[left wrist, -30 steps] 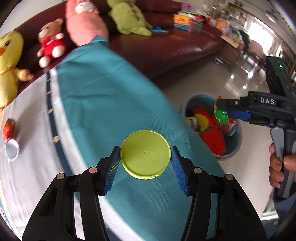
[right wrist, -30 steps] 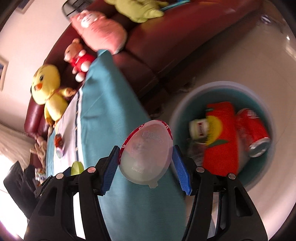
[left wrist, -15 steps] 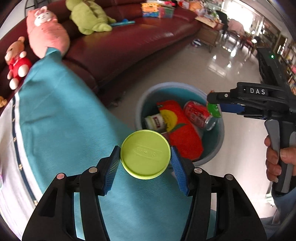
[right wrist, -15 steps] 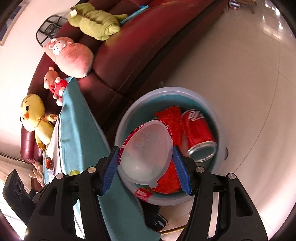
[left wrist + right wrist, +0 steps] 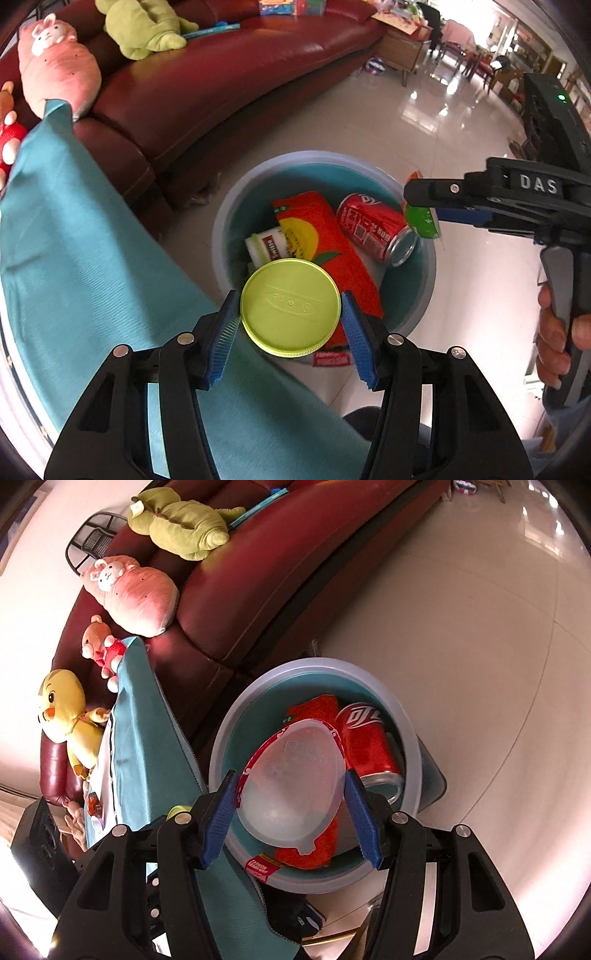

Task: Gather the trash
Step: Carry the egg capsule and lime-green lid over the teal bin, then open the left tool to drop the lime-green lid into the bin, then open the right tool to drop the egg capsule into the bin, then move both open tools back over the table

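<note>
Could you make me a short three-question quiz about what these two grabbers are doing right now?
1. True or false: the left gripper holds a green lid.
2. What does the right gripper hold? A) a clear lid with a red rim B) a spoon C) nothing
3. Name the drink container lying in the bin.

Key: 1 true; 2 A; 3 a red soda can.

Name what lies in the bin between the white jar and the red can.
An orange-red packet lies between the white jar and the red can in the bin, clearest in the left wrist view.
</note>
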